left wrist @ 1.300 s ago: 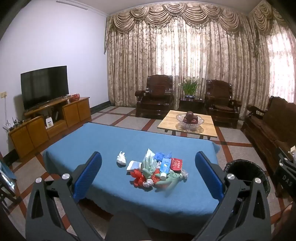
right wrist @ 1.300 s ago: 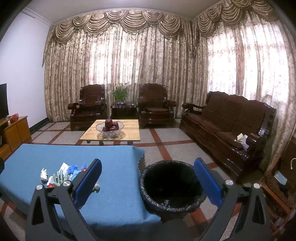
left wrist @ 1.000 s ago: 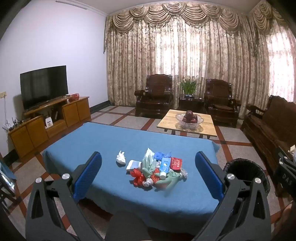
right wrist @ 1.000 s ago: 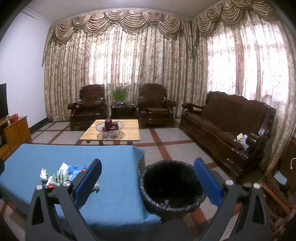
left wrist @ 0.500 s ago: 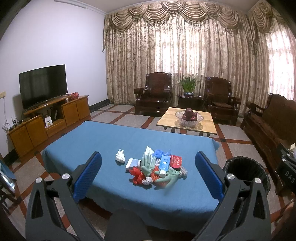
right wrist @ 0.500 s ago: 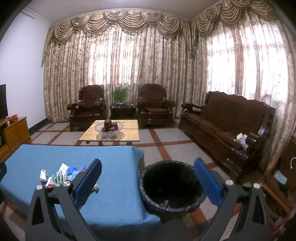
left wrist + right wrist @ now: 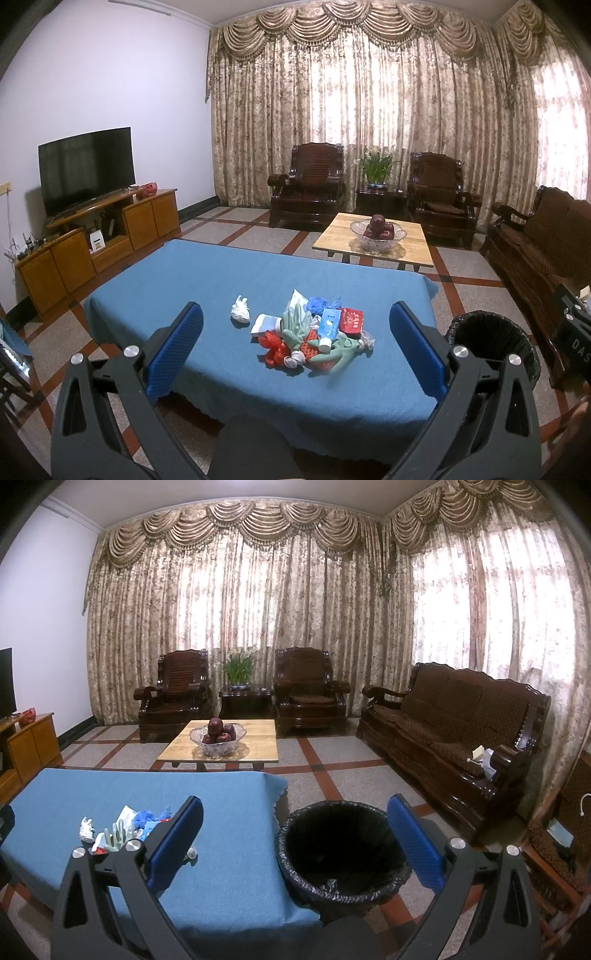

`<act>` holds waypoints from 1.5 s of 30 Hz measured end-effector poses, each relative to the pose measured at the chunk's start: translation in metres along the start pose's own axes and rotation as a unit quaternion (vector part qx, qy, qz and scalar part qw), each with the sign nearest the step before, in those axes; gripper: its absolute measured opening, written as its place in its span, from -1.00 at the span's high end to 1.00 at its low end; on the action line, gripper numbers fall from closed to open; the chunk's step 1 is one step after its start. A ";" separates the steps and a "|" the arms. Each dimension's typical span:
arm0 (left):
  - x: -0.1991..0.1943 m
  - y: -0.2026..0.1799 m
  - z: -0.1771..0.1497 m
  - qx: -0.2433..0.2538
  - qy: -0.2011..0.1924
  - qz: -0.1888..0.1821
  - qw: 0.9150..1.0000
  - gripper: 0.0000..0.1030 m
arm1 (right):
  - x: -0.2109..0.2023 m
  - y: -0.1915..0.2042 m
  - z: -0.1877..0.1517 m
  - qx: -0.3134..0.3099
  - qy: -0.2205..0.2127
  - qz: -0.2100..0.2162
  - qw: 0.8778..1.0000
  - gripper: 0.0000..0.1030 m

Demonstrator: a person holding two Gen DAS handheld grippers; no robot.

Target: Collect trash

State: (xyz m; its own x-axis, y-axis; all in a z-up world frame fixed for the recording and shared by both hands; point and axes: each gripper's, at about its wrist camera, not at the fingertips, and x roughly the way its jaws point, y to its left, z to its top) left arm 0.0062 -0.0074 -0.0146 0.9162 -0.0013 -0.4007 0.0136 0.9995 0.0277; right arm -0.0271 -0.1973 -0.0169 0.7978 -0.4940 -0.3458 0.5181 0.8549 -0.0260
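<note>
A heap of trash (image 7: 314,338) lies on the blue-covered table (image 7: 207,280): pale green gloves, red wrappers, a blue packet, a blue crumpled piece. A white crumpled tissue (image 7: 240,311) sits apart to its left. My left gripper (image 7: 295,332) is held open in front of and above the heap, nothing between its blue pads. In the right wrist view the heap (image 7: 122,829) shows at the left, partly hidden by a finger. My right gripper (image 7: 295,827) stands open over the black-lined bin (image 7: 341,853) on the floor, right of the table (image 7: 229,834).
The bin (image 7: 493,343) stands off the table's right end. Beyond the table is a wooden coffee table (image 7: 376,240) with a glass fruit bowl. Dark wooden armchairs, a sofa (image 7: 454,734) on the right, and a TV cabinet (image 7: 96,236) on the left ring the room.
The left gripper has shifted slightly forward and up, so the heap sits a little higher between its fingers. The right view is almost unchanged. Both grippers stayed open.
</note>
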 end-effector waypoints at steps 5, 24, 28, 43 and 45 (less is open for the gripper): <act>0.000 0.001 0.000 0.000 0.000 0.000 1.000 -0.90 | 0.000 0.000 0.000 0.000 0.000 0.000 1.000 -0.89; 0.002 0.002 -0.002 -0.001 0.002 -0.001 1.000 -0.90 | 0.001 -0.001 -0.002 0.000 0.001 0.000 1.000 -0.89; 0.006 0.002 -0.008 0.000 0.004 -0.001 1.000 -0.90 | 0.004 -0.001 -0.005 0.000 0.002 0.000 1.000 -0.89; 0.024 0.006 -0.023 -0.003 0.006 0.001 1.000 -0.90 | 0.007 0.005 -0.008 -0.004 0.004 0.001 1.000 -0.89; 0.024 0.005 -0.023 -0.002 0.007 0.002 1.000 -0.90 | 0.008 0.006 -0.009 -0.005 0.005 0.001 1.000 -0.89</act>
State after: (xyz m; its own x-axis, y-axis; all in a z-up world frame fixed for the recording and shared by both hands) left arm 0.0192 -0.0014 -0.0455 0.9109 0.0033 -0.4125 0.0081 0.9996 0.0257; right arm -0.0205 -0.1943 -0.0281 0.7957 -0.4907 -0.3551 0.5134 0.8575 -0.0346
